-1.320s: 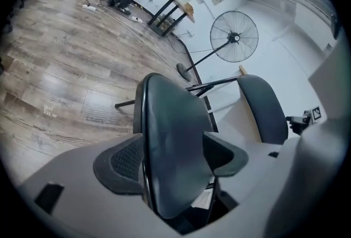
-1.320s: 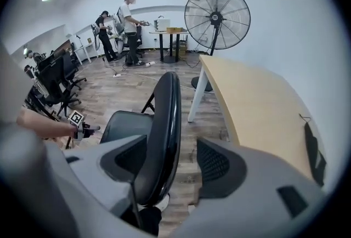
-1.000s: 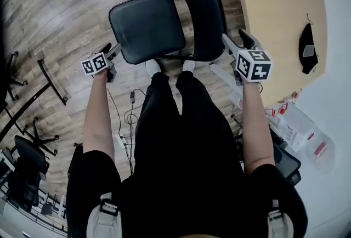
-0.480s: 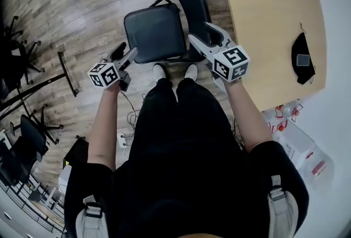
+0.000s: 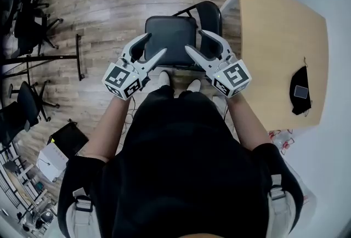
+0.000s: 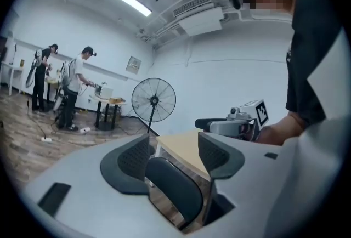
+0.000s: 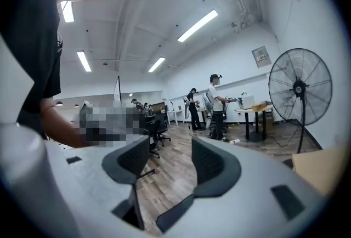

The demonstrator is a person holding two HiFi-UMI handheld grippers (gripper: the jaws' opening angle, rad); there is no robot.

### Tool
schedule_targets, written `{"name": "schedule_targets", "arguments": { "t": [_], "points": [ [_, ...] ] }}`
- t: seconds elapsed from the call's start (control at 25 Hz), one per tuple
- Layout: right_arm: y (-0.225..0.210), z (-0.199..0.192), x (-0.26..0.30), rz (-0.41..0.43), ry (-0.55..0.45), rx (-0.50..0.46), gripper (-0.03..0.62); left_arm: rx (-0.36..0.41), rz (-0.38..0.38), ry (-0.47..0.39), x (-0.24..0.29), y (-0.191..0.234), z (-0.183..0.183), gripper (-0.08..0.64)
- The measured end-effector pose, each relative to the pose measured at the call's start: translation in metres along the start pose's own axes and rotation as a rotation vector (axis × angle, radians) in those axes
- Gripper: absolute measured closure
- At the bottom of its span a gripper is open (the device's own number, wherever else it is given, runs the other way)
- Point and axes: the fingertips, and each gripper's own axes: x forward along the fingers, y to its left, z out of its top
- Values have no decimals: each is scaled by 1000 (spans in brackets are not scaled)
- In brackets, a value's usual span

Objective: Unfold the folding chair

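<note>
The black folding chair stands opened out on the wood floor, with its seat [image 5: 170, 39] flat and its backrest [image 5: 211, 15] toward the table. My left gripper [image 5: 154, 45] hangs high over the seat's left part, open and empty. My right gripper [image 5: 197, 41] hangs over the seat's right part, open and empty too. Both pairs of jaws have just been closing a little with nothing between them. In the left gripper view the backrest [image 6: 175, 193] shows far below through the gap of that gripper [image 6: 173, 157]. The right gripper [image 7: 170, 163] looks out level across the room.
A light wooden table [image 5: 285, 34] stands right of the chair, with a black object [image 5: 300, 89] on it. Office chairs and stands [image 5: 27, 12] crowd the left. A pedestal fan [image 6: 153, 101] stands behind the table. People [image 6: 71, 89] work at far desks.
Both grippers have risen from beside the chair toward the head camera and drawn closer together. The chair has not moved; it looks smaller and farther below.
</note>
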Motion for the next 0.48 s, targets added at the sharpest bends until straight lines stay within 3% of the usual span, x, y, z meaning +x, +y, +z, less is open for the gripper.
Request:
{"name": "schedule_targets", "arguments": {
  "t": [0.16, 0.48],
  "points": [
    [26, 24, -9, 60, -58, -39, 356, 99, 11, -52, -16, -28, 27, 317],
    [51, 41, -18, 90, -119, -74, 419, 132, 26, -89, -31, -47, 38, 359]
  ]
}}
